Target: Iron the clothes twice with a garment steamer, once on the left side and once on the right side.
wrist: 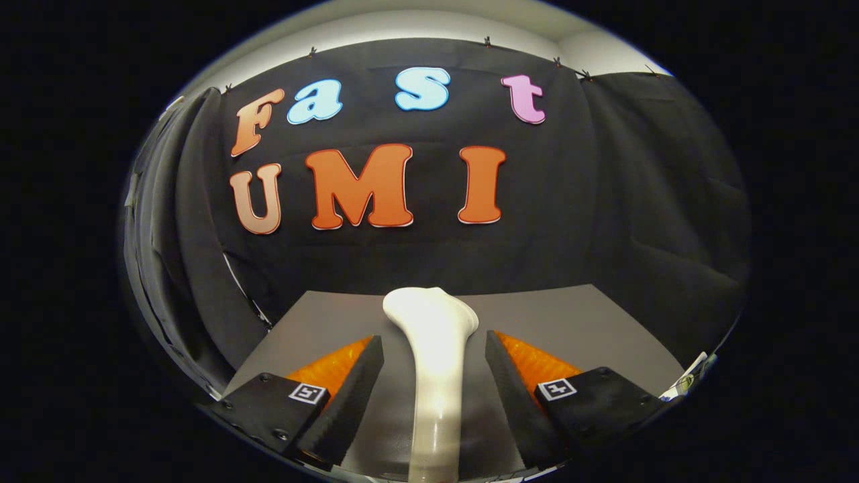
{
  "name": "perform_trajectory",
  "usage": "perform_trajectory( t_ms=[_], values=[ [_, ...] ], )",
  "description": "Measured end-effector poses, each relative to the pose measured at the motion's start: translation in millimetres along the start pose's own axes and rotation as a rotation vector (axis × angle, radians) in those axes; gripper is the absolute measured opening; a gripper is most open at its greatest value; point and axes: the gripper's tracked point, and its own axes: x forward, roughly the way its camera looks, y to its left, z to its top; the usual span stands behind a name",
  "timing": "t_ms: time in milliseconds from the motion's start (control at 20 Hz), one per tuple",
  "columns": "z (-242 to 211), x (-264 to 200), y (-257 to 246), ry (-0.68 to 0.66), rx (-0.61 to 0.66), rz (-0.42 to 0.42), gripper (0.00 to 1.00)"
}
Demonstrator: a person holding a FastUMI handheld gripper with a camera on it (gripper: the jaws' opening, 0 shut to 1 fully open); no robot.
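Gripper (434, 359) agape around steamer handle (435, 376)

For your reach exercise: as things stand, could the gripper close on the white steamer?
Probably yes. The white steamer stands between the gripper's open jaws, a gap on each side and nothing in between, above the grey table.

The garment steamer (435, 355) stands upright between the 2 fingers of the gripper (435, 359), its wider head above and a little ahead of the fingertips, its neck going down between them. There is a gap on each side, so the fingers stay apart from it and do not press it. Under and beyond the fingers lies the table (577, 322). Behind the table hangs the cloth wall (570, 201). At the table's right edge, beside the right finger, lies a small thing, maybe a label.
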Motion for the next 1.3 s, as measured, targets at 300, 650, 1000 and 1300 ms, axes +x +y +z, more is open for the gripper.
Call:
perform_trajectory(
  t_ms=[300, 650, 1000, 1300],
  values=[
    [-29.4, 13.0, 3.1, 0.142, 0.014, 0.040, 0.98],
    [-48.5, 15.6, 1.3, 0.209, 0.011, 0.068, 0.95],
    [-53.2, -3.1, 10.5, 0.158, 0.032, 0.130, 0.66],
    [-50.2, -3.7, 10.1, 0.134, 0.042, 0.111, 0.48]
  ],
)
